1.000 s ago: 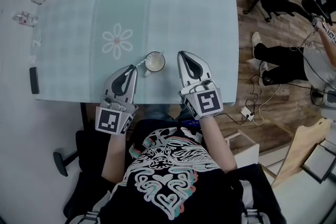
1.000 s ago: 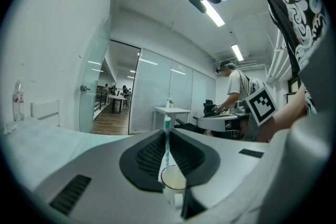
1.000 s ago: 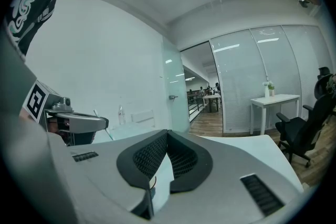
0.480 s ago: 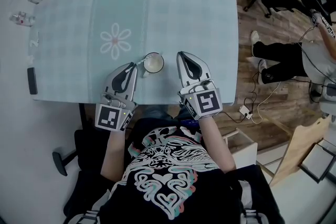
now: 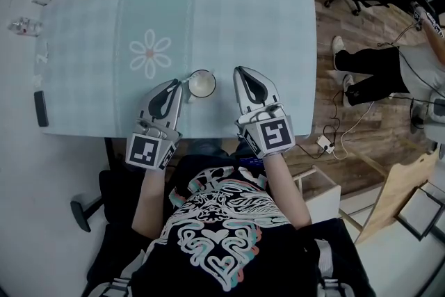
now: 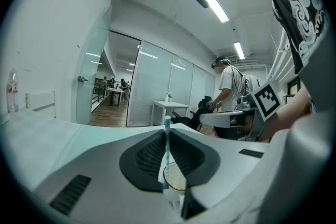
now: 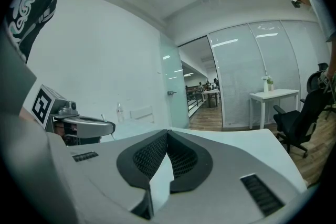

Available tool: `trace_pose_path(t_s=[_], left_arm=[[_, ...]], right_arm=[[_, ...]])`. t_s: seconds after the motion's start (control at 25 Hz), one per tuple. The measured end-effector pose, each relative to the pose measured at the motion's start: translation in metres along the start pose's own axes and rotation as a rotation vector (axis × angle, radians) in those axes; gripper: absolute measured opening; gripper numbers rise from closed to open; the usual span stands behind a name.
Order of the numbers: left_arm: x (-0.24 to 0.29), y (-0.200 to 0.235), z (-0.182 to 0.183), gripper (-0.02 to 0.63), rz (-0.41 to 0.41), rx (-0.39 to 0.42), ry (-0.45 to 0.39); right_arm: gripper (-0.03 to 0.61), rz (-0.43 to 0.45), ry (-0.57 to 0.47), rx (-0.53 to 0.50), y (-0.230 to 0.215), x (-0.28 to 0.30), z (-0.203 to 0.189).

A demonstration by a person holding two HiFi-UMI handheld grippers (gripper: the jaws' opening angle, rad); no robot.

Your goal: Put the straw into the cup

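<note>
- The cup [image 5: 202, 83] stands upright on the counter [image 5: 243, 17], near the edge closest to the person. Its inside is pale.
- The left tool [image 5: 175, 85] sits just left of the cup. Its jaws are closed on the straw [image 6: 167, 152], a thin teal-striped one held upright.
- In the left gripper view the cup [image 6: 176, 180] shows through the gap below the jaw tips. The straw's lower end is by the cup's near rim, but I cannot tell whether it is inside.
- The right tool [image 5: 240, 71] is just right of the cup and apart from it. Its jaws meet at the tips with nothing between them [image 7: 168, 132].
- A flower print [image 5: 149, 53] lies on the counter cloth beyond the cup, to its left.
- A dark flat object [image 5: 40, 108] lies far left of the cup, at the counter's edge.
</note>
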State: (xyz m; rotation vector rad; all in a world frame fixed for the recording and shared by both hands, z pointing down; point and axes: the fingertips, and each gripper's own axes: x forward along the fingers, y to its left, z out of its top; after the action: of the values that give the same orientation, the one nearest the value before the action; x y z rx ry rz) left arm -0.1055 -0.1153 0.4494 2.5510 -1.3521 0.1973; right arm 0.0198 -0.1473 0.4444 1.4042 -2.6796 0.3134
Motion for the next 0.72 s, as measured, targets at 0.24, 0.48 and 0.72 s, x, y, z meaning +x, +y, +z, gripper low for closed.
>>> trace_pose_path(t_s=[0.24,0.48,0.72], left_arm=[[0.004,0.003,-0.006,0.028,-0.002,-0.018,0.018],[0.009,0.005,-0.014,0.029,-0.007,-0.038,0.037],[0.016,0.006,-0.023,0.028,-0.034,-0.043,0.066]], right_arm=[[-0.002,0.002,0.011,0.005,0.001,0.000,-0.004],[-0.001,0.001,0.010,0.004,-0.002,0.004,-0.002],[-0.001,0.000,0.017,0.008,-0.005,0.007,-0.005]])
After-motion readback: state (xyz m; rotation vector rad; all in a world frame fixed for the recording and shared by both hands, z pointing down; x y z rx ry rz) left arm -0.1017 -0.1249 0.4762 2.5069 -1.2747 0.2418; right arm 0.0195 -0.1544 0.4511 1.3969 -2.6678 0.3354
